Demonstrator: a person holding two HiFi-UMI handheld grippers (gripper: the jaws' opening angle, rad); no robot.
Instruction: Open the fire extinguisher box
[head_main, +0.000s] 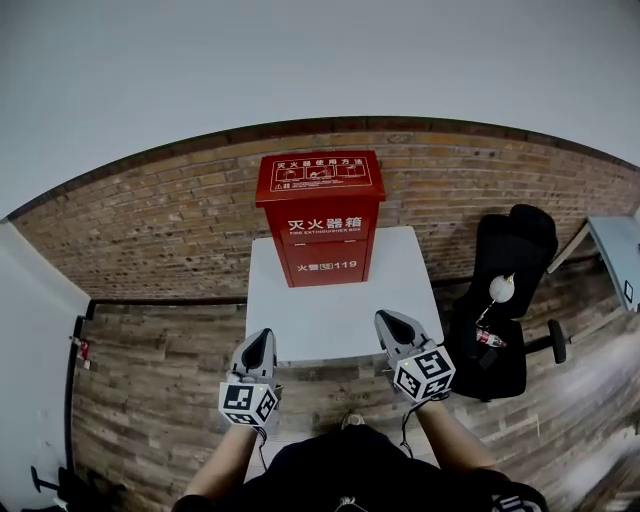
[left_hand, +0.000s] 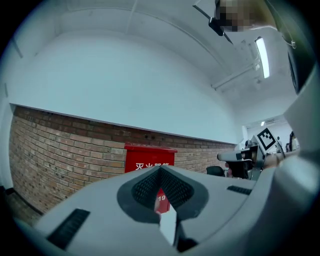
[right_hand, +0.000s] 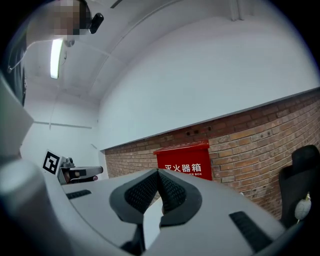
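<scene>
The red fire extinguisher box stands closed at the far side of the white table, by the brick wall. The left gripper and right gripper hover near, jaws together, empty

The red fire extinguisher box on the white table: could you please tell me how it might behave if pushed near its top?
The fire extinguisher box looks like rigid painted metal, so probably stiff. It stands taller than wide, so a high push may tip it toward the brick wall. The white table looks smooth, so it might slide instead.
</scene>
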